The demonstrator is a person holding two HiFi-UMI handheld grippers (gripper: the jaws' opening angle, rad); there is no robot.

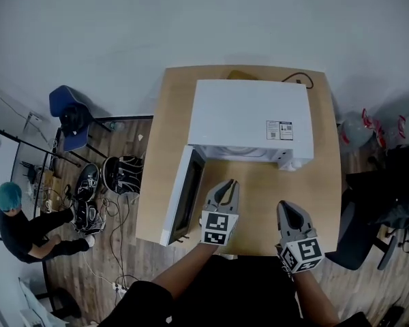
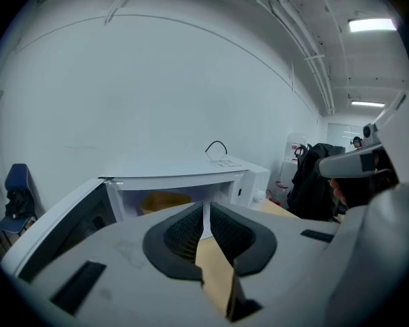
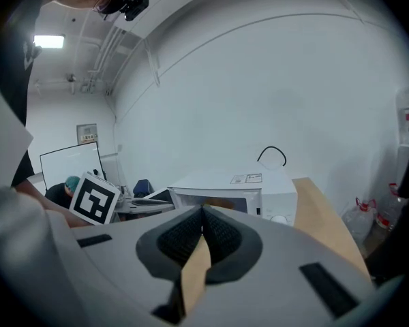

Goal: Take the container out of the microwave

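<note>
A white microwave (image 1: pixel 249 118) stands on the wooden table (image 1: pixel 327 182), its door (image 1: pixel 187 196) swung open to the left. Inside its cavity sits a tan container (image 2: pixel 165 201), which the right gripper view also shows as a brownish container (image 3: pixel 221 201). The head view does not show it, as the microwave's top hides it. My left gripper (image 1: pixel 225 184) hovers just in front of the open cavity, shut and empty (image 2: pixel 204 213). My right gripper (image 1: pixel 290 208) hangs a little further back to the right, also shut with nothing in it (image 3: pixel 203 213).
A black cable (image 1: pixel 300 79) lies behind the microwave. Left of the table are a blue chair (image 1: pixel 71 118), bags and shoes (image 1: pixel 102 182) on the floor, and a seated person (image 1: pixel 17 216). A dark chair with clothing (image 1: pixel 388 203) stands at the right.
</note>
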